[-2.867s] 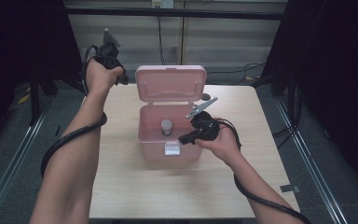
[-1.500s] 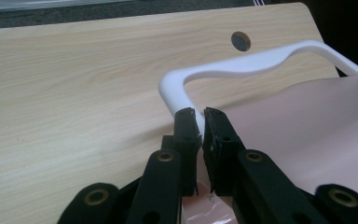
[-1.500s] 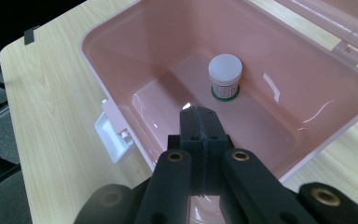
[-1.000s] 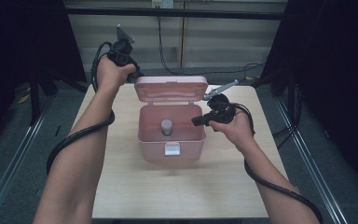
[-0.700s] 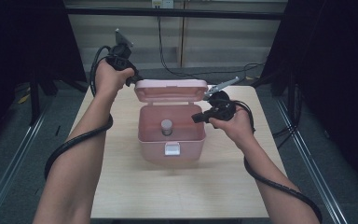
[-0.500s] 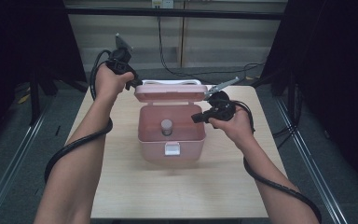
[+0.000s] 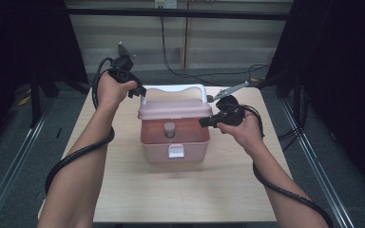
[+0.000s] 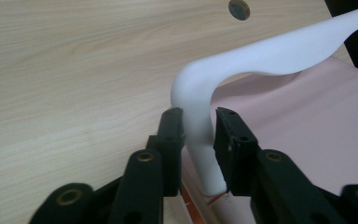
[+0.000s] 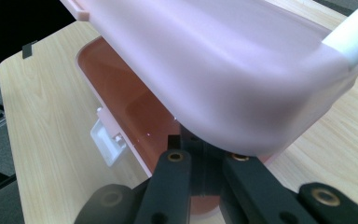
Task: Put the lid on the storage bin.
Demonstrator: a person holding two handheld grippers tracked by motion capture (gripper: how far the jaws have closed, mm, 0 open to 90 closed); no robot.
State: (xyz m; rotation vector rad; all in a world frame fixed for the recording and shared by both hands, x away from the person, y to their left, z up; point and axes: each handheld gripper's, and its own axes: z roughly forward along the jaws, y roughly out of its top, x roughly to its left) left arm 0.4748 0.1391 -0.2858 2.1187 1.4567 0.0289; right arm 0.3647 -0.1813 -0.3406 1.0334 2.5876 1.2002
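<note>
The left claw (image 8: 198, 140), just eased open, loosely straddles the white plastic handle (image 8: 270, 58); the shut right claw (image 9: 200, 175) pins the pink box's rim (image 9: 135, 135). Lower the pink lid (image 7: 175, 109) gently, then withdraw the right claw

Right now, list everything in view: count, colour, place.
Box: one, pink, mid-table, lid half lowered.
Handle: one, white, on the lid.
Latch: one, white, box front.
Small bottle: one, grey-capped, inside the box.
Table: one, light wood.
Cables: black, floor behind the table.
Left gripper: black, jaws either side of the handle's left end, just opening.
Right gripper: black, shut at the box's right rim under the lid.
</note>
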